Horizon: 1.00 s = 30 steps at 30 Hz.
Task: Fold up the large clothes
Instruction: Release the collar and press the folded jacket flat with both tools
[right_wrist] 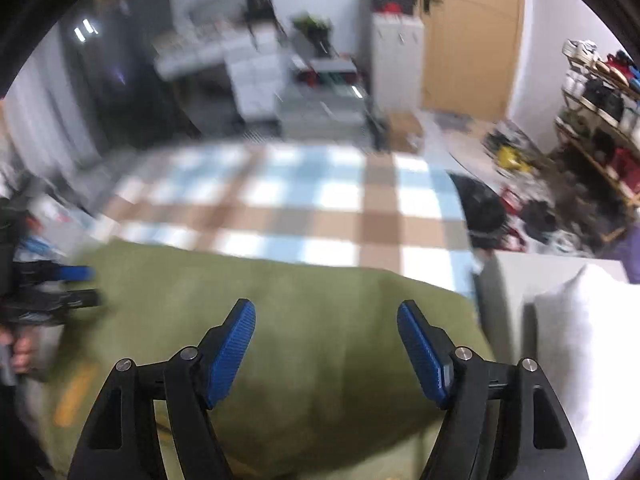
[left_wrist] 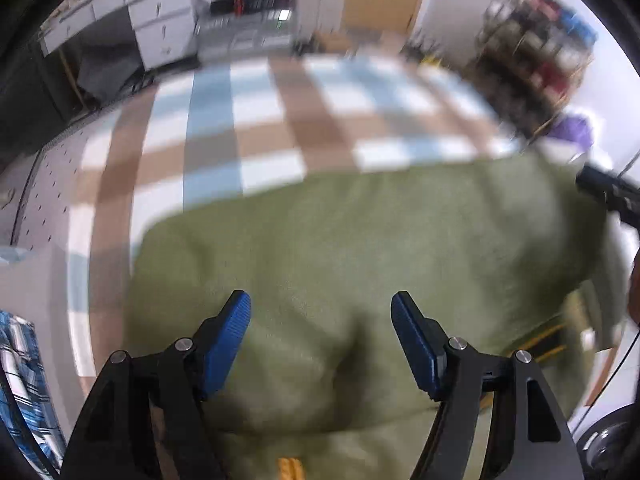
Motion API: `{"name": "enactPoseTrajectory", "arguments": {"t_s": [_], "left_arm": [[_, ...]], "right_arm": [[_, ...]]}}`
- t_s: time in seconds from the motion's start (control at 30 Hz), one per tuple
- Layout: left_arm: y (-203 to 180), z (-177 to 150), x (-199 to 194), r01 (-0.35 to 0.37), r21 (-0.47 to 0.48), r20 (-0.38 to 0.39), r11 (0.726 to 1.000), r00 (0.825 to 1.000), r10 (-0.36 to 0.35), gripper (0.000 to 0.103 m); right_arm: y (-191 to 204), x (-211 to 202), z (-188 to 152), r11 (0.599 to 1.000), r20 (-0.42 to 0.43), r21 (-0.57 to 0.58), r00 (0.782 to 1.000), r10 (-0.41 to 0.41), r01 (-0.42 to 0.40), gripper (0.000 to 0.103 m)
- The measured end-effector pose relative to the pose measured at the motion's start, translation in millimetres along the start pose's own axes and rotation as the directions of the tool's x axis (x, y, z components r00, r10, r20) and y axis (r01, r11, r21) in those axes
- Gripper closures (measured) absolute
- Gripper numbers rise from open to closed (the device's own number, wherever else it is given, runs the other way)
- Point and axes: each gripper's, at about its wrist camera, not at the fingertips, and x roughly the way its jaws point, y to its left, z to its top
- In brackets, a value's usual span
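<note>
Blue-padded jaws spread wide over an olive-green garment on a plaid-covered bed.

Left wrist view: the left gripper (left_wrist: 321, 344) hangs above the green garment (left_wrist: 360, 248) with its jaws apart and nothing between them; the cloth lies rumpled on the checked bedcover (left_wrist: 248, 120), a blue plaid garment (left_wrist: 20, 380) lies at the left edge, and the right gripper (left_wrist: 608, 192) shows at the far right, beside the garment's edge. Right wrist view: the right gripper (right_wrist: 326, 350) likewise hovers open over the same garment (right_wrist: 300, 312), a white pillow (right_wrist: 580, 340) beside it, the left gripper (right_wrist: 68, 284) at the left by the cloth's other side. Both seem poised at opposite edges, likely so a fold can be taken evenly.
</note>
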Motion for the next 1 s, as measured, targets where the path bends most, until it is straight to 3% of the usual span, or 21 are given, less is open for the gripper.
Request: {"name": "enactPoseTrajectory", "arguments": {"t_s": [0.03, 0.07, 0.1, 0.13, 0.17, 0.2, 0.33, 0.43, 0.5, 0.53, 0.6, 0.63, 0.67, 0.7, 0.73, 0.77, 0.83, 0.93, 1.0], "left_arm": [[7.2, -6.6, 14.2, 0.014, -0.025, -0.015, 1.0, 1.0, -0.014, 0.035], [15.1, -16.7, 23.0, 0.033, -0.045, -0.021, 0.998, 0.999, -0.034, 0.035], [20.9, -28.3, 19.9, 0.046, -0.045, -0.008, 0.998, 0.999, -0.046, 0.035], [19.0, -32.5, 17.3, 0.045, -0.029, 0.015, 0.999, 0.999, -0.045, 0.035], [18.2, -35.5, 15.0, 0.04, -0.02, 0.026, 0.999, 0.999, -0.039, 0.035], [17.4, -37.1, 13.7, 0.028, -0.012, 0.033, 1.0, 0.999, -0.028, 0.035], [9.9, -35.2, 11.4, -0.025, 0.004, 0.024, 1.0, 0.999, 0.024, 0.033], [7.6, -41.2, 15.7, -0.036, -0.003, 0.052, 0.999, 0.998, 0.036, 0.03], [3.3, -46.6, 19.0, -0.051, 0.008, 0.082, 0.999, 0.995, 0.05, 0.027], [0.9, -49.6, 19.4, -0.061, 0.02, 0.102, 0.998, 0.993, 0.059, 0.024], [-2.4, -54.8, 19.7, -0.075, 0.029, 0.141, 0.997, 0.988, 0.07, 0.021], [-4.8, -58.6, 20.1, -0.094, 0.039, 0.165, 0.995, 0.982, 0.086, 0.021], [-6.9, -61.6, 20.3, -0.109, 0.051, 0.188, 0.993, 0.977, 0.097, 0.02], [-7.9, -63.2, 19.7, -0.111, 0.053, 0.204, 0.992, 0.974, 0.098, 0.02], [-6.2, -65.9, 19.4, -0.106, 0.051, 0.226, 0.993, 0.97, 0.091, 0.02], [-4.8, -67.8, 19.2, -0.1, 0.047, 0.244, 0.994, 0.966, 0.086, 0.02], [-4.4, -69.8, 19.1, -0.101, 0.048, 0.27, 0.994, 0.959, 0.085, 0.02], [-4.1, -69.2, 17.9, -0.098, 0.041, 0.277, 0.994, 0.957, 0.083, 0.02], [-3.6, -68.3, 17.6, -0.093, 0.04, 0.278, 0.995, 0.957, 0.078, 0.02]], "right_arm": [[-5.6, 15.9, -5.1, 0.999, -0.047, 0.0, 0.998, -0.039, 0.039, 0.031], [-11.1, 45.6, -15.6, 0.997, -0.147, -0.008, 0.986, -0.073, 0.073, 0.032], [-17.1, 61.1, -29.3, 0.999, -0.212, -0.007, 0.976, -0.051, 0.051, 0.033], [-20.9, 70.9, -43.2, 1.0, -0.219, 0.017, 0.976, -0.009, 0.013, 0.033], [-21.9, 65.4, -53.5, 1.0, -0.162, 0.02, 0.987, 0.0, 0.003, 0.032], [-23.7, 64.5, -54.0, 1.0, -0.157, 0.01, 0.988, 0.001, 0.001, 0.032], [-15.1, 45.3, -46.4, 1.0, -0.201, -0.004, 0.98, 0.006, -0.007, 0.033], [10.8, 22.2, -37.1, 0.995, -0.108, -0.042, 0.99, 0.086, -0.091, 0.034], [26.8, 14.0, -37.3, 0.993, -0.072, -0.069, 0.993, 0.093, -0.098, 0.034], [39.0, 21.9, -39.4, 0.991, -0.08, -0.098, 0.993, 0.086, -0.094, 0.034], [60.9, 61.5, -50.4, 0.985, -0.173, -0.148, 0.983, 0.058, -0.084, 0.032], [70.5, 73.5, -61.8, 0.981, -0.171, -0.189, 0.985, 0.001, -0.034, 0.032], [82.2, 69.5, -69.3, 0.969, -0.107, -0.244, 0.993, -0.057, 0.03, 0.033], [91.0, 66.3, -69.4, 0.958, -0.097, -0.282, 0.992, -0.08, 0.05, 0.04], [99.3, 61.1, -66.1, 0.952, -0.107, -0.307, 0.993, -0.052, 0.017, 0.046], [101.5, 53.4, -60.6, 0.96, -0.109, -0.275, 0.994, 0.025, -0.055, 0.047], [101.4, 37.9, -49.3, 0.973, -0.048, -0.203, 0.993, 0.105, -0.113, 0.042], [106.9, 41.8, -34.7, 0.981, -0.001, -0.191, 0.999, 0.033, -0.032, 0.038], [103.3, 64.1, -31.9, 0.983, -0.037, -0.182, 0.999, -0.034, 0.027, 0.033]]}}
